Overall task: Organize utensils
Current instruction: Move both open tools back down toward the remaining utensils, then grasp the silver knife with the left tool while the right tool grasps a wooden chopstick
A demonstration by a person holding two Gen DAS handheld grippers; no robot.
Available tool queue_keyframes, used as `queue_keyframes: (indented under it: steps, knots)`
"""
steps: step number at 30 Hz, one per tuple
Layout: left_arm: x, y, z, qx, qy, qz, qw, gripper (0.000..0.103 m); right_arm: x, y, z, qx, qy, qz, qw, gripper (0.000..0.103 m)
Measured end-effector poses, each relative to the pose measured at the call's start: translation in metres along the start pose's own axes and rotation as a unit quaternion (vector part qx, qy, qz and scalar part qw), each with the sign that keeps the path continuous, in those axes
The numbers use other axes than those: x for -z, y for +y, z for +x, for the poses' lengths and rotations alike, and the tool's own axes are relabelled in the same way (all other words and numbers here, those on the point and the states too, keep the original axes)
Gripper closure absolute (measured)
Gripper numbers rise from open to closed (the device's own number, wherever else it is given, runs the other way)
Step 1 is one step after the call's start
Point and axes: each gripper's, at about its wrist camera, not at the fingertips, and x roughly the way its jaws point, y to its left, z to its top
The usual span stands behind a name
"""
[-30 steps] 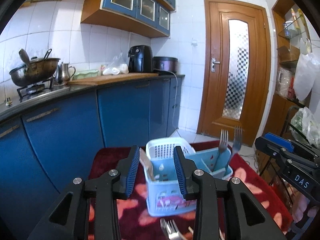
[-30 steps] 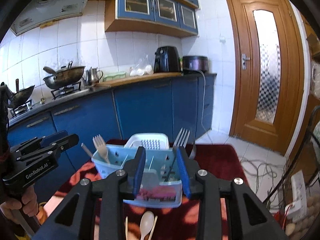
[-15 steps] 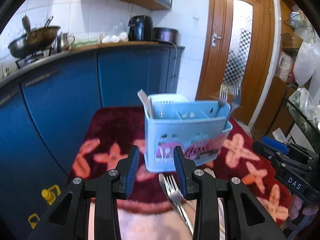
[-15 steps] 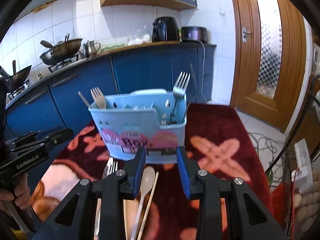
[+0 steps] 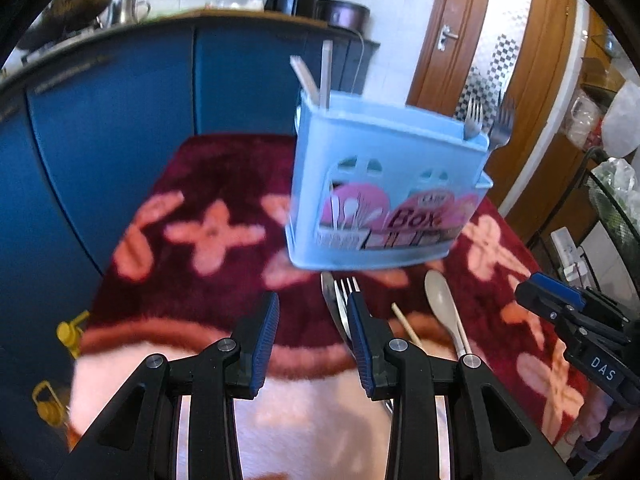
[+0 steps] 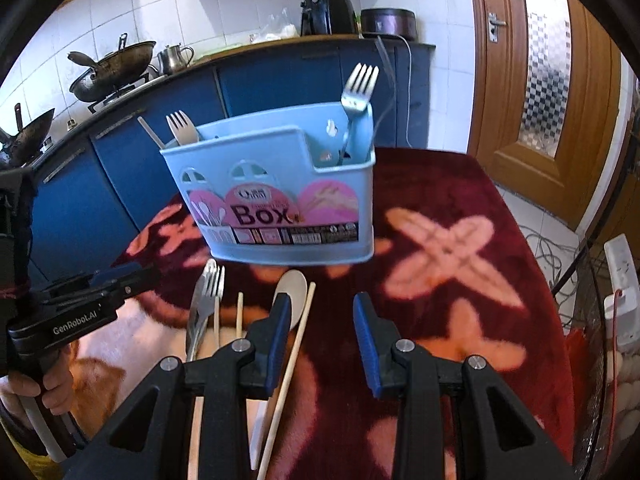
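Note:
A light blue utensil box [image 5: 384, 196] [image 6: 280, 196] stands on a dark red flowered cloth, holding forks [image 6: 356, 104] at one end and a pale fork [image 6: 182, 126] at the other. In front of it lie a steel fork [image 5: 348, 300] [image 6: 210, 292], a beige spoon [image 5: 442, 308] [image 6: 294, 300] and wooden chopsticks [image 6: 292, 364]. My left gripper [image 5: 312, 320] hovers open over the cloth just left of the fork, nothing between its fingers. My right gripper [image 6: 320, 320] hangs open above the cloth right of the spoon, its left finger over the spoon's handle.
The table's cloth [image 6: 460, 248] ends at edges left and right. Blue kitchen cabinets [image 5: 120, 92] stand close behind, with woks and a kettle on the counter. A wooden door [image 6: 548, 60] is at the right, and cables and a power strip [image 6: 618, 280] lie beside the table.
Both grippers have sunk and tipped downward toward the table. The box and the loose utensils now fill the middle of both views. Neither gripper's opening has changed.

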Motion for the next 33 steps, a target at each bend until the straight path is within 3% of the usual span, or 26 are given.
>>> queue_keyframes:
  steps: [7,17,22,33]
  knots:
    - [0.015,0.0,0.022,0.017,0.044,-0.011,0.9988,0.067,0.008,-0.003,0.007,0.001,0.018,0.003,1.0,0.068]
    - [0.024,-0.014,0.04,0.025,0.073,0.005,0.997,0.067,0.015,-0.01,0.014,-0.005,0.032,0.018,0.999,0.068]
    - [0.026,-0.021,0.046,0.033,0.073,0.014,0.9967,0.089,0.016,-0.013,0.017,-0.009,0.034,0.022,0.999,0.068]
    - [0.025,-0.021,0.047,0.041,0.059,-0.004,0.9974,0.098,0.019,-0.012,0.023,-0.02,0.044,0.024,0.999,0.068]
